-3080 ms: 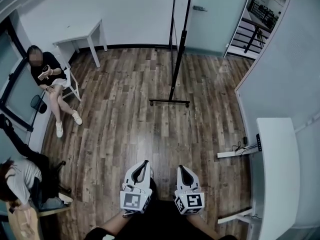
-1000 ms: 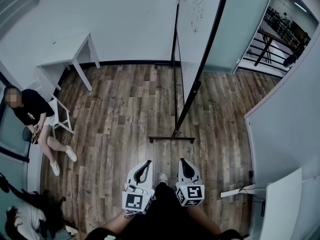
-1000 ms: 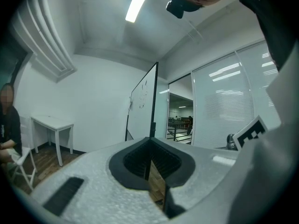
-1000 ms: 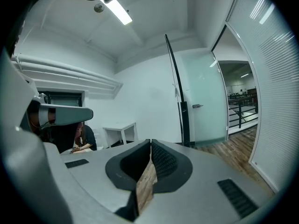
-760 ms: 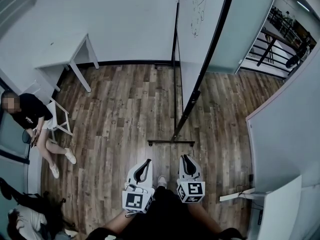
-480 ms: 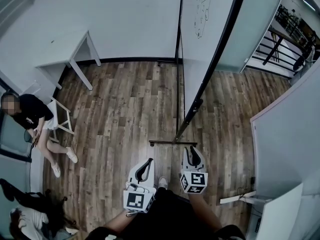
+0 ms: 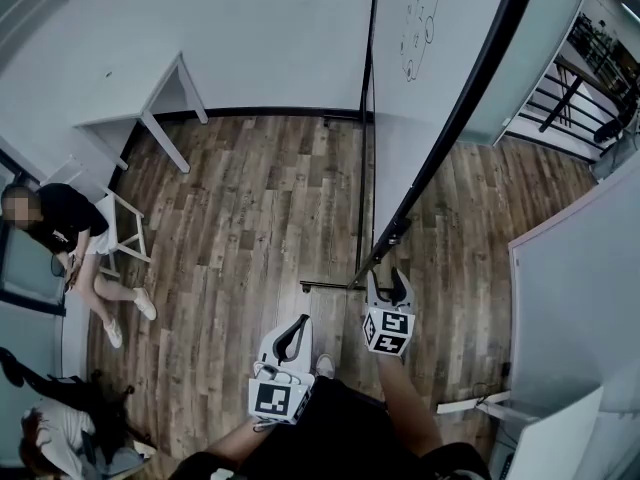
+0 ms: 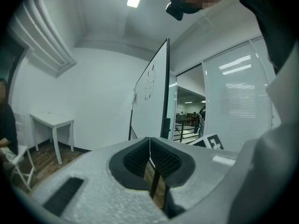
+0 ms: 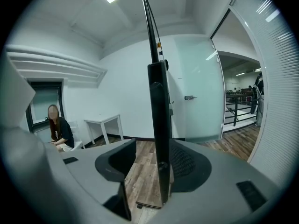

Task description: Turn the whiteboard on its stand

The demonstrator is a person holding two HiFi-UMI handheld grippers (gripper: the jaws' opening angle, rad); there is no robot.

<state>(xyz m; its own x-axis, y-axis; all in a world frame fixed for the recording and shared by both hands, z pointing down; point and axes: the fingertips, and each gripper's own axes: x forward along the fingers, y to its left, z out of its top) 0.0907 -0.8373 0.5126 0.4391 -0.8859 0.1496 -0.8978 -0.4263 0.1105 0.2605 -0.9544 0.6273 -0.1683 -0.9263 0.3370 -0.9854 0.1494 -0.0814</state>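
Observation:
The whiteboard [image 7: 410, 88] stands edge-on ahead of me, its black side post [image 7: 450, 138] running down to the foot bar [image 7: 325, 286] on the wood floor. My right gripper [image 7: 390, 280] is stretched out to the lower part of that post. In the right gripper view the post [image 9: 159, 125] stands upright between the opening jaws of this gripper [image 9: 154, 164], close to the right pad, with a gap on the left. My left gripper [image 7: 297, 326] hangs back near my body, shut and empty; from it the whiteboard [image 8: 152, 101] shows ahead.
A white table [image 7: 150, 98] stands against the back wall at left. A person sits on a chair [image 7: 65, 228] at the left wall, another is at the lower left [image 7: 60, 428]. A glass door [image 7: 530, 58] and a white partition [image 7: 580, 298] close the right side.
I have come closer to the whiteboard. My right gripper has reached forward to the stand's post and its jaws have parted around it. The left gripper has stayed put.

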